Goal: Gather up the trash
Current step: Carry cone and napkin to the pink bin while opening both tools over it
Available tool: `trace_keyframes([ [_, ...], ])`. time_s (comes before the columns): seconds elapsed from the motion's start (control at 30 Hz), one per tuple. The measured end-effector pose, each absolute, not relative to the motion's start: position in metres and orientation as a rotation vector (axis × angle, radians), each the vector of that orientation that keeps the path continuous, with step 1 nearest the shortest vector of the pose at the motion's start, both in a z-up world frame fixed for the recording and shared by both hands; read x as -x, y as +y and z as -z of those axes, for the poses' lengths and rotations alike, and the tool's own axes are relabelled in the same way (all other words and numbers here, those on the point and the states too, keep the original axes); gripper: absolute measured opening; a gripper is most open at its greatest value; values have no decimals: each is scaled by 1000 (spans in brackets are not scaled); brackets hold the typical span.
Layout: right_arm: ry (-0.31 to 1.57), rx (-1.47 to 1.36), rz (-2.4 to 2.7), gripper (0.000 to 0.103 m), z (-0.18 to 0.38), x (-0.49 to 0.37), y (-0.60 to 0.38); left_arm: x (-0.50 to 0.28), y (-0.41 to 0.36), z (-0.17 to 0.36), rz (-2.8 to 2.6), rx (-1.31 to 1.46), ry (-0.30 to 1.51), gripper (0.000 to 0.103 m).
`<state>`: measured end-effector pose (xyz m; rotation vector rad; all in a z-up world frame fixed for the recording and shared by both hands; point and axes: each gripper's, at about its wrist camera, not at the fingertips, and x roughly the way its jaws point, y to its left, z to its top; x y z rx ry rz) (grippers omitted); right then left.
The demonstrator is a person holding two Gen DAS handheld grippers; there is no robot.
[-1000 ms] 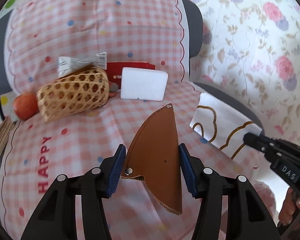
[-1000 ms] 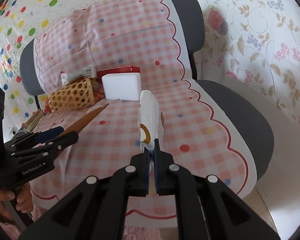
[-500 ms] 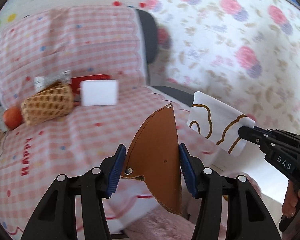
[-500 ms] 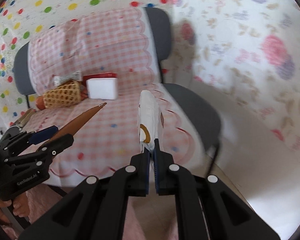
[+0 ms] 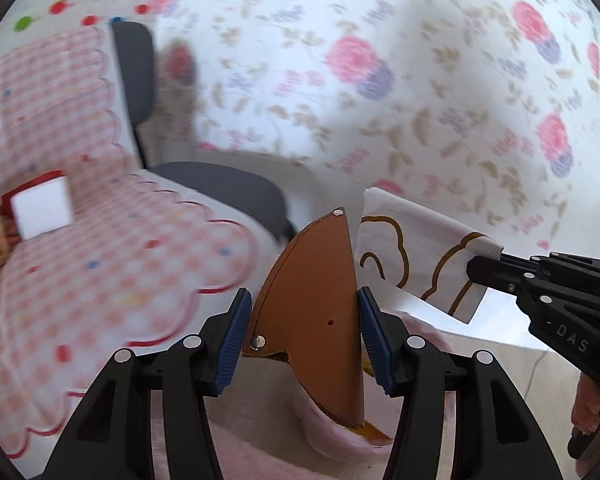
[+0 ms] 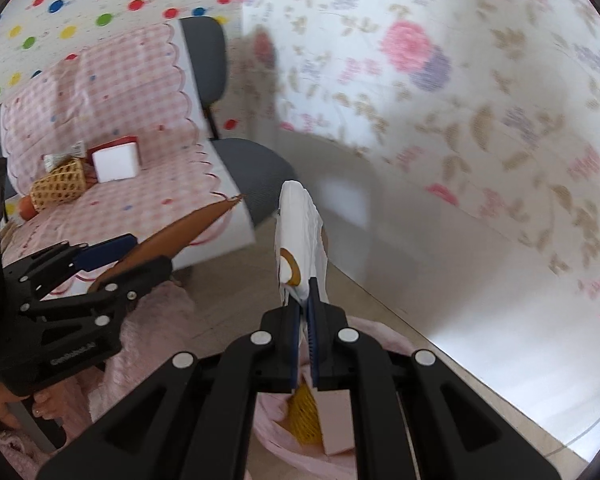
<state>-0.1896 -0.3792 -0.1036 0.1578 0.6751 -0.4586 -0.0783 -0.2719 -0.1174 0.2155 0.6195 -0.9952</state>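
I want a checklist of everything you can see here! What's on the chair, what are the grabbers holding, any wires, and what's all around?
Surface: chair draped in a pink checked cloth.
Job's things: brown leather piece between the left gripper pads; white paper with brown outlines pinched by the right gripper. Below it, a pink bag holds yellow netting and a pale card.
Clutter: on the cloth, a white block, woven basket, red box behind the block, a crumpled wrapper, an orange-red fruit.
Grippers: left shut on the leather piece; right shut on the paper.
Cables: nothing seen.
Surroundings: flowered wall covering, dotted sheet, pale floor.
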Motion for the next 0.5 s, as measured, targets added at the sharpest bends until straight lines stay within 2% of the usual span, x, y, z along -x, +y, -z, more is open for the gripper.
trace_keyframes([
  [0.37,754,-237,567,4,135,223,-424,99,-336,143,1103,-314,699,55],
  [0.47,772,-258,570,4,142,221,-432,96,-346,149,1111,-320,735,60],
  [0.5,772,-262,574,5,143,221,-434,94,-348,150,1103,-314,749,67],
])
